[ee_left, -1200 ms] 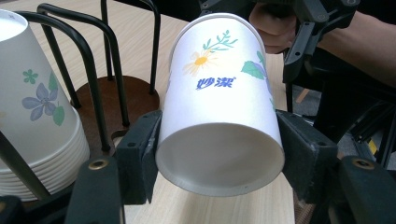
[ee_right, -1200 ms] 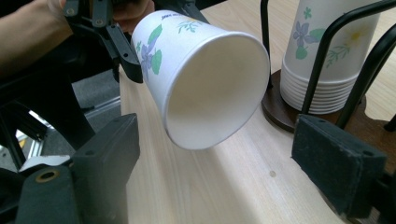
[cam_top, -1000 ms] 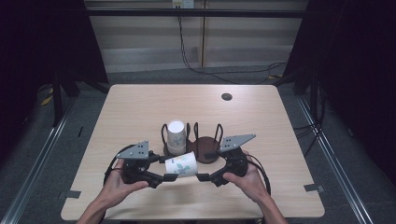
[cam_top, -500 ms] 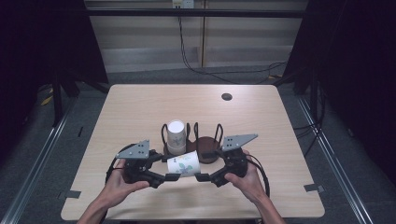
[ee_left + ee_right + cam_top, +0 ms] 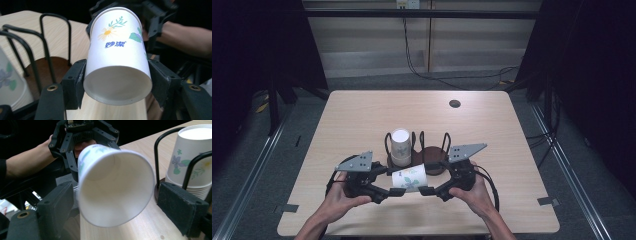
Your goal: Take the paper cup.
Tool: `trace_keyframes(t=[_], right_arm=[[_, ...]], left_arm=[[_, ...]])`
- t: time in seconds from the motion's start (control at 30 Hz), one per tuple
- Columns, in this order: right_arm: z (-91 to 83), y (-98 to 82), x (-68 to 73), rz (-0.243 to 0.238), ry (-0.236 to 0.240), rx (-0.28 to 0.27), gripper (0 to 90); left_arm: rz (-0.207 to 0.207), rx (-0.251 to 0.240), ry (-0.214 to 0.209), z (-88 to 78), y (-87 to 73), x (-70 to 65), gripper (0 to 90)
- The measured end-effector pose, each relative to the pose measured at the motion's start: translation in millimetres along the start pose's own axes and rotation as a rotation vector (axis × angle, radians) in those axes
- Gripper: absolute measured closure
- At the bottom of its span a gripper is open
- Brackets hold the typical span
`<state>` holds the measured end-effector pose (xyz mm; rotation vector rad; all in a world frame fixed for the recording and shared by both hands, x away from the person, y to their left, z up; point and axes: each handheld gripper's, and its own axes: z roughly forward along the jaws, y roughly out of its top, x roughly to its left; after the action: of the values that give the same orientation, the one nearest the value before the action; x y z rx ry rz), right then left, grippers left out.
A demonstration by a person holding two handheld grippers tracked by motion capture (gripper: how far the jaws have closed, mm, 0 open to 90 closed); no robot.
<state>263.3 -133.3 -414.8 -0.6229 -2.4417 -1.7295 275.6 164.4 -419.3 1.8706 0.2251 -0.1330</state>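
A white paper cup (image 5: 409, 178) with a flower print lies on its side in the air between my two grippers, near the table's front edge. My left gripper (image 5: 393, 183) is shut on the cup's base end (image 5: 117, 57), its pads pressing both sides. My right gripper (image 5: 426, 180) faces the cup's open mouth (image 5: 112, 185); its jaws stand open on either side of the rim, and the right pad is clear of it. Just behind stands a dark wooden rack (image 5: 432, 152) with black wire loops, holding an upright stack of cups (image 5: 401, 145) in its left slot.
The light wooden table (image 5: 362, 115) has a small dark round disc (image 5: 455, 103) at the back right. Cables trail from both grippers toward the front edge. In the right gripper view the stack of cups (image 5: 195, 157) stands close beside the right jaw.
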Motion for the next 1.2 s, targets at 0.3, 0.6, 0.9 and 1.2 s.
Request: trace_keyframes(t=[0.3, 0.6, 0.9, 1.2], right_arm=[[2.1, 0.5, 1.2, 0.003, 0.042, -0.011, 13.7], [3.7, 0.2, 2.0, -0.01, 0.072, -0.011, 16.4], [4.1, -1.1, 1.0, -0.02, 0.083, 0.006, 25.8], [4.0, -0.1, 1.1, -0.032, 0.066, 0.021, 29.3]], left_arm=[[0.003, -0.001, -0.026, 1.1, 0.8, -1.2, 36.0], [0.01, 0.006, -0.042, 3.8, 0.3, -1.8, 36.1], [0.005, 0.017, -0.058, 6.8, -1.7, -1.3, 36.2], [-0.002, 0.043, -0.032, 8.1, -3.6, -0.3, 33.1]])
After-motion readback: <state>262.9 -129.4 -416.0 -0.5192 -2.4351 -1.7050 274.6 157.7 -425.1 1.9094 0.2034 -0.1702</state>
